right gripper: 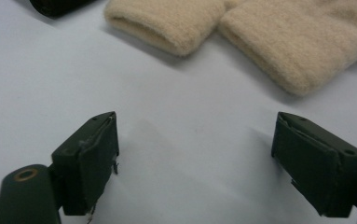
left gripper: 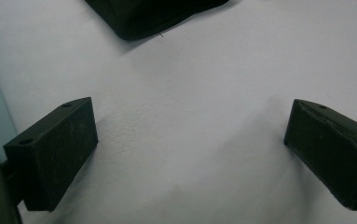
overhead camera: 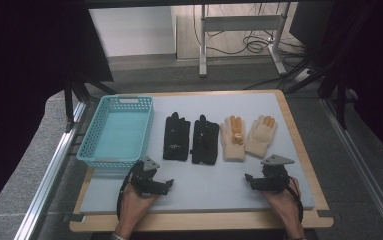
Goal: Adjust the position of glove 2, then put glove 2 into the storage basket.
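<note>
Two black gloves [overhead camera: 176, 138] [overhead camera: 204, 140] and two cream knit gloves [overhead camera: 233, 139] [overhead camera: 261, 135] lie side by side across the middle of the grey mat [overhead camera: 209, 185]. A light blue basket [overhead camera: 116, 131] stands empty at the mat's left. My left gripper [overhead camera: 165, 184] rests low near the front, below the black gloves, jaws wide open over bare mat; a black glove cuff [left gripper: 153, 16] lies just ahead. My right gripper [overhead camera: 250, 180] sits open near the front right, with the cream cuffs [right gripper: 167, 28] [right gripper: 288, 51] a short way beyond its jaws.
The mat lies on a wooden board [overhead camera: 199, 220] with metal rails [overhead camera: 49, 175] along both sides. Table legs and cables [overhead camera: 249, 40] stand on the floor beyond the far edge.
</note>
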{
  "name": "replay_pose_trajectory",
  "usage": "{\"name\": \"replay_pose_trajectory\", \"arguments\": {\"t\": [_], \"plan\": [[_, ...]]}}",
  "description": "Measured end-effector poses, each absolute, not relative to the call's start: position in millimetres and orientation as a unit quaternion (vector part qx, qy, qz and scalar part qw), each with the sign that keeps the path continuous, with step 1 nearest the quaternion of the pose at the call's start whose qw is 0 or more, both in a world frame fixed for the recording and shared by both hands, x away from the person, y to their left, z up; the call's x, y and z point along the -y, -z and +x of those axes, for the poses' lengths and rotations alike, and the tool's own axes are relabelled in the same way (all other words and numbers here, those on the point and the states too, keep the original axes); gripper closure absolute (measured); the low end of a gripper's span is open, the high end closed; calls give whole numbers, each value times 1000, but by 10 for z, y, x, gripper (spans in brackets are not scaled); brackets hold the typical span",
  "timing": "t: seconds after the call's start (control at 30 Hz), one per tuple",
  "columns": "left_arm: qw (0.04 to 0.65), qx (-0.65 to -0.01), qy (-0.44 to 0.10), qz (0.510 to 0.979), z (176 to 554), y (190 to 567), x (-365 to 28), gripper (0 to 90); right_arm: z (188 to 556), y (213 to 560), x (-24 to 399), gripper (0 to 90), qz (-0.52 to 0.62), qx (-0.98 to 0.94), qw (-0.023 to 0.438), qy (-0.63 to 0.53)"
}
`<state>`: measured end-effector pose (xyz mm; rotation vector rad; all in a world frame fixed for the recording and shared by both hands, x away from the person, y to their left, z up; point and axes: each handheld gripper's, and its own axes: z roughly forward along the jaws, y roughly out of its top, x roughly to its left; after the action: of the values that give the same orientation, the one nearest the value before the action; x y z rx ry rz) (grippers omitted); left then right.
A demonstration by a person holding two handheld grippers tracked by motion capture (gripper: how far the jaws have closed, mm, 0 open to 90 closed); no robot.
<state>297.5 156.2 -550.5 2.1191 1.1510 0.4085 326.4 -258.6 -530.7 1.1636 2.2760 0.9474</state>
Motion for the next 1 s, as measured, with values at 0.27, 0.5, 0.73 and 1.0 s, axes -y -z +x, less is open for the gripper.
{"name": "replay_pose_trajectory", "arguments": {"t": [0.27,0.5,0.73,1.0], "plan": [[341,-444,-156,814,2973,5506,-1561,28,3275,5263,2571,173,416,-818,197,-345],[341,-444,-156,813,2973,5506,-1561,28,3304,5167,2505,195,407,-821,193,-351],[342,-443,-156,814,2974,5506,-1562,28,3365,5083,2375,209,397,-825,178,-361],[342,-443,-156,814,2974,5506,-1563,28,3509,4979,2183,208,384,-829,179,-366]]}}
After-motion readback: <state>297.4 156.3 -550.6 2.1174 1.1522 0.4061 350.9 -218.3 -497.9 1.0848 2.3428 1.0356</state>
